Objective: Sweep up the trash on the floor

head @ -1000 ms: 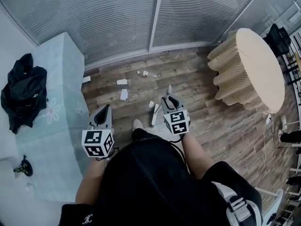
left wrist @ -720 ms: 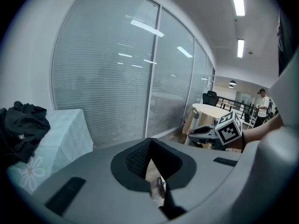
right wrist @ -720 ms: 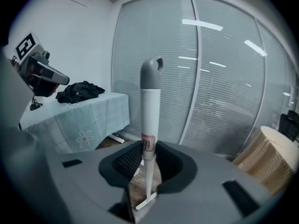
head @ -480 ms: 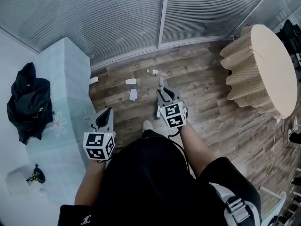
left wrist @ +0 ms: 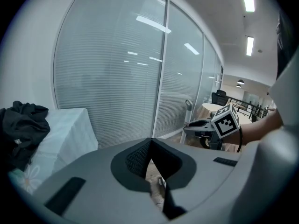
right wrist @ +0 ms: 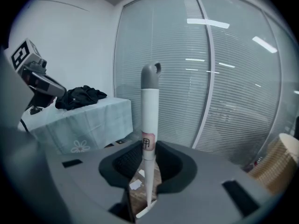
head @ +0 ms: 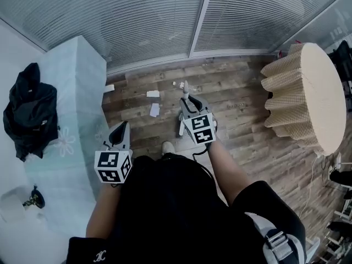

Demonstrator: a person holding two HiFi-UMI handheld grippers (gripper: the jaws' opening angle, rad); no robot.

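Open wood floor [head: 247,114] spans the centre of the frame, bounded at left by the pale-clothed table [head: 71,92] and at right by the round skirted table [head: 308,87]. A blinded glass wall [head: 154,26] closes the upper edge. Paper scraps [head: 154,110] lie flat on the floor. The left hand-held gripper [head: 121,130], jaws together, sits just beside the left table. The right hand-held gripper [head: 187,100] is clamped on a broom handle [right wrist: 150,106].
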